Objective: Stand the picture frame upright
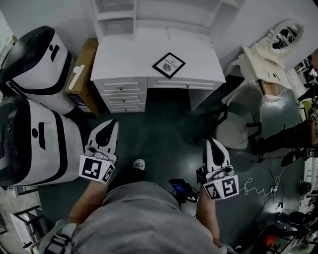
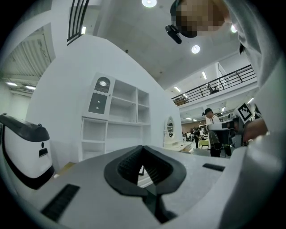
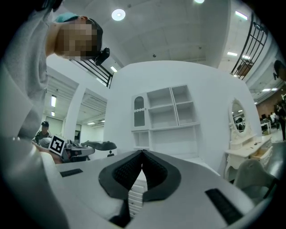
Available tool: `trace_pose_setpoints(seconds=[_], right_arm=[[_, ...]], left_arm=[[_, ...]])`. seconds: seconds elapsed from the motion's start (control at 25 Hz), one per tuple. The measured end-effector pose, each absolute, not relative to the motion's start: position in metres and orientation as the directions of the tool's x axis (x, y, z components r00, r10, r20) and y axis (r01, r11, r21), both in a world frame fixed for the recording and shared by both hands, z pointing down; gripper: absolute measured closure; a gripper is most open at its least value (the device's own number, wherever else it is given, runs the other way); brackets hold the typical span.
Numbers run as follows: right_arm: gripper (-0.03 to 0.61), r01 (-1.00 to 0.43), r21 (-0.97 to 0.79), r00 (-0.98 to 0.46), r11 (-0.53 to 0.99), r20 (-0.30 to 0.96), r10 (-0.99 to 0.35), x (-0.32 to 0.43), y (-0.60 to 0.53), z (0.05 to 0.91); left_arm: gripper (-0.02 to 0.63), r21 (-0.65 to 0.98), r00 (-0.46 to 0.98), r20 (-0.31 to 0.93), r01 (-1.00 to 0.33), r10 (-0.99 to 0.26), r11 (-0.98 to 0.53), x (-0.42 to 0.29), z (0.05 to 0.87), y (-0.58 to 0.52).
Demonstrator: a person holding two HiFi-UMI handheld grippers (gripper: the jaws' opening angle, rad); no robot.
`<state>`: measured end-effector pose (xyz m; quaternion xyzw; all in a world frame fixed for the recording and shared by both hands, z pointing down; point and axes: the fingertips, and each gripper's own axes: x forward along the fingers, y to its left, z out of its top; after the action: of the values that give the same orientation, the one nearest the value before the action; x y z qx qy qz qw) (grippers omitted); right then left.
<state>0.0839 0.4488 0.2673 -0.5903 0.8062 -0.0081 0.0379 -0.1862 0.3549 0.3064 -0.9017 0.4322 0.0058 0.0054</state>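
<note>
A black picture frame (image 1: 169,65) lies flat on the white desk (image 1: 124,62), turned like a diamond, near the desk's front edge. Both grippers are held low over the dark floor, well short of the desk. My left gripper (image 1: 110,125) points toward the desk's drawers, jaws shut and empty. My right gripper (image 1: 211,143) is also shut with nothing in it. In the left gripper view the shut jaw tips (image 2: 142,147) frame a sliver of the picture frame (image 2: 141,170). In the right gripper view the shut tips (image 3: 142,153) point at the desk's drawers (image 3: 136,194).
A shelf hutch (image 1: 164,12) rises behind the desk. Two large white-and-black machines (image 1: 35,134) stand at left, beside a wooden box (image 1: 82,72). A chair (image 1: 233,130) sits right of the desk, with a white vanity with an oval mirror (image 1: 278,47) beyond. Cables (image 1: 258,187) trail on the floor at right.
</note>
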Motion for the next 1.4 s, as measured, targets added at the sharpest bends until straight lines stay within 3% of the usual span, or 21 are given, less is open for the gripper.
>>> trace_pose_setpoints(seconds=[0.4,1.4], right_arm=[[0.552,-0.973,-0.069,-0.214,0.219,-0.07,-0.974,0.1,0.391,0.267],[0.552,-0.955,-0.143,-0.263,0.26,0.002,-0.965,0.096,0.323,0.294]], left_arm=[[0.607,-0.01,0.661,-0.014,-0.75,-0.75,-0.661,-0.187,0.312,0.298],[0.607,0.015,0.643,0.02,-0.766,-0.766,-0.643,-0.183,0.326,0.234]])
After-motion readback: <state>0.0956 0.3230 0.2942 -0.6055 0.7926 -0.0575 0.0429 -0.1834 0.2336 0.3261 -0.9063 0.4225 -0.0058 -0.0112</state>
